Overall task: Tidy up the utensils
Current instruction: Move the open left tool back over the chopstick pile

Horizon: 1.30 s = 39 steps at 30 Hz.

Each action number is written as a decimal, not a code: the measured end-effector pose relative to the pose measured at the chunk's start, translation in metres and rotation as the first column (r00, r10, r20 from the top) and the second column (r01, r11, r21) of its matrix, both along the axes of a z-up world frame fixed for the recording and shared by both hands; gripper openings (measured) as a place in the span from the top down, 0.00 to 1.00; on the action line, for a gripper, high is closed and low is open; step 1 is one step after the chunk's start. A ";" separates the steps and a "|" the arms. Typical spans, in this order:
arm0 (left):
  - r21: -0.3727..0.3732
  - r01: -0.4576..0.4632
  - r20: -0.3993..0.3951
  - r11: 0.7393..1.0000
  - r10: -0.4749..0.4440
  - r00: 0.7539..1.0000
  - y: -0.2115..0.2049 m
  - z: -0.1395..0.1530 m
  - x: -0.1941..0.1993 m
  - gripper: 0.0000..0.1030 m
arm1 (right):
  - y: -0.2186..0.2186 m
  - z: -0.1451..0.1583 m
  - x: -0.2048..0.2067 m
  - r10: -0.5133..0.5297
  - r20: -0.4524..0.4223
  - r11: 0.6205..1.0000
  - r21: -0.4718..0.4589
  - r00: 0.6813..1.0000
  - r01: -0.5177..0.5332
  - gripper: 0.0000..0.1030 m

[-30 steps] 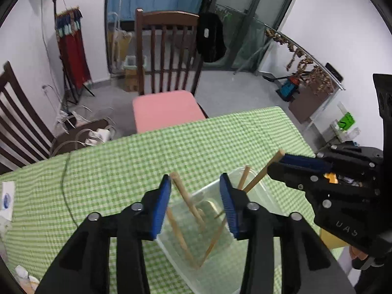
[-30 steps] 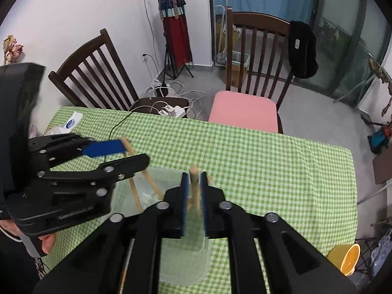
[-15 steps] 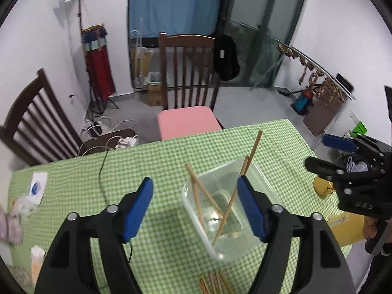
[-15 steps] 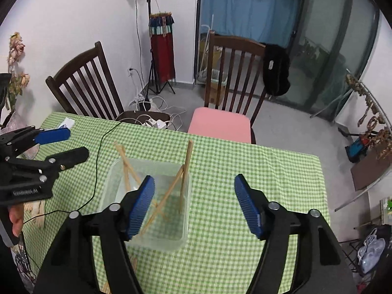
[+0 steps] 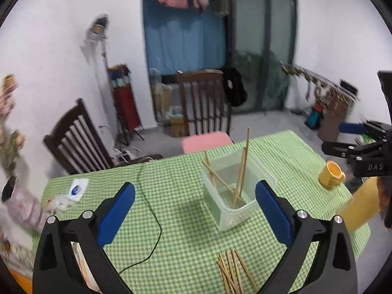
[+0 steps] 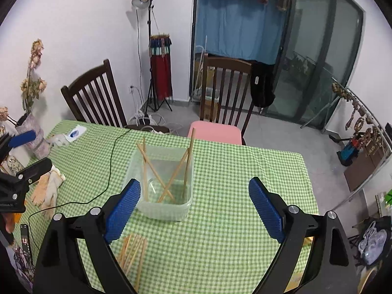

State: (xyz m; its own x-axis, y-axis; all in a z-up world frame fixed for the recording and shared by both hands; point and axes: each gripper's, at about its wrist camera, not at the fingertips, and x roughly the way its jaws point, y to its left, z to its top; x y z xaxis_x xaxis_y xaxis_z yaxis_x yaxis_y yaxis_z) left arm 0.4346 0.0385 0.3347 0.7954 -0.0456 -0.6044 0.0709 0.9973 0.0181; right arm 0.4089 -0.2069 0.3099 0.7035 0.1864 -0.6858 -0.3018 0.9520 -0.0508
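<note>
A clear plastic container (image 5: 265,175) (image 6: 163,210) stands on the green checked table with several wooden chopsticks (image 5: 241,169) (image 6: 187,161) leaning inside it. A bundle of loose chopsticks (image 5: 232,272) (image 6: 132,252) lies on the cloth in front of it. My left gripper (image 5: 194,210) is open and empty, held high above the table, nearer than the container. My right gripper (image 6: 194,207) is open and empty, also high above the table. Each gripper shows at the edge of the other's view, the right one (image 5: 352,137) and the left one (image 6: 22,152).
A yellow mug (image 5: 330,175) stands at the table's right edge. A black cable (image 5: 149,196) (image 6: 107,171) runs across the cloth. Work gloves (image 6: 47,191), a phone (image 6: 24,242), a vase (image 6: 34,137) and a wipes packet (image 6: 74,132) are at the left. Two wooden chairs (image 6: 227,90) stand behind.
Both grippers have let go of chopsticks into the container, opened wide and pulled up and back from it. More of the table shows now.
</note>
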 end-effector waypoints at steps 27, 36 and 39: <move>-0.080 -0.143 0.292 0.986 0.160 0.943 0.007 -0.173 -0.289 0.07 | -0.012 -0.126 -0.225 0.016 0.247 0.978 0.198 0.969 -0.067 0.13; -0.091 -0.050 0.263 0.995 0.073 0.962 -0.015 -0.243 -0.337 0.07 | 0.005 -0.211 -0.283 -0.099 0.260 0.991 0.114 0.960 0.071 0.13; -0.081 0.005 0.264 0.997 0.017 0.964 -0.023 -0.261 -0.350 0.07 | 0.008 -0.240 -0.307 -0.123 0.270 0.990 0.099 0.955 0.100 0.13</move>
